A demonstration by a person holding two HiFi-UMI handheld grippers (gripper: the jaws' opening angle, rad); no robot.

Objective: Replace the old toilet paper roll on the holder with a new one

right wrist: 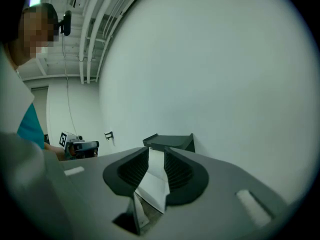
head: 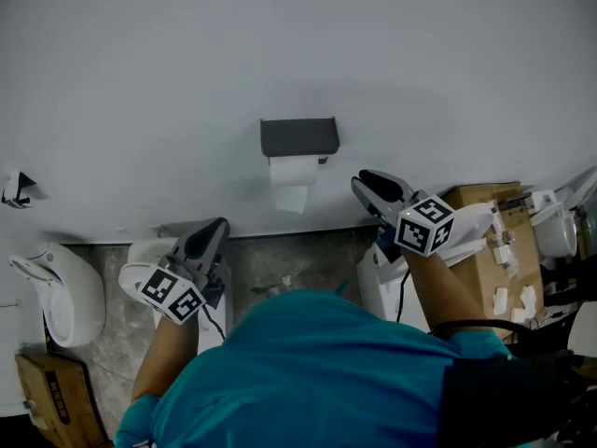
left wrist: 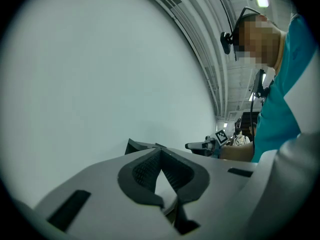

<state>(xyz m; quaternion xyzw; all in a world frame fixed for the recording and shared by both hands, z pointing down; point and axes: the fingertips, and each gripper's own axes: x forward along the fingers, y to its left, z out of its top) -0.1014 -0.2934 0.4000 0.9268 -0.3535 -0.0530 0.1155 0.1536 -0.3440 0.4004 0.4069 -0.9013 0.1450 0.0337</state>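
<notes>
A dark holder cover (head: pixel 298 136) is fixed to the white wall, with a white toilet paper roll (head: pixel 293 170) under it and a loose sheet (head: pixel 292 198) hanging down. My right gripper (head: pixel 371 185) is level, just right of the roll and apart from it. In the right gripper view the right gripper (right wrist: pixel 156 154) stands open by a narrow gap; the holder (right wrist: pixel 170 141) and the white paper (right wrist: pixel 154 176) show beyond it. My left gripper (head: pixel 213 231) is lower left of the holder. Its tips (left wrist: pixel 160 151) meet, shut, with nothing held.
A white toilet (head: pixel 56 292) stands at the left, with a cardboard box (head: pixel 51 395) below it. Another cardboard box (head: pixel 485 250) with white scraps stands at the right beside a white bin (head: pixel 381 287). A small wall hook (head: pixel 17 189) sits far left.
</notes>
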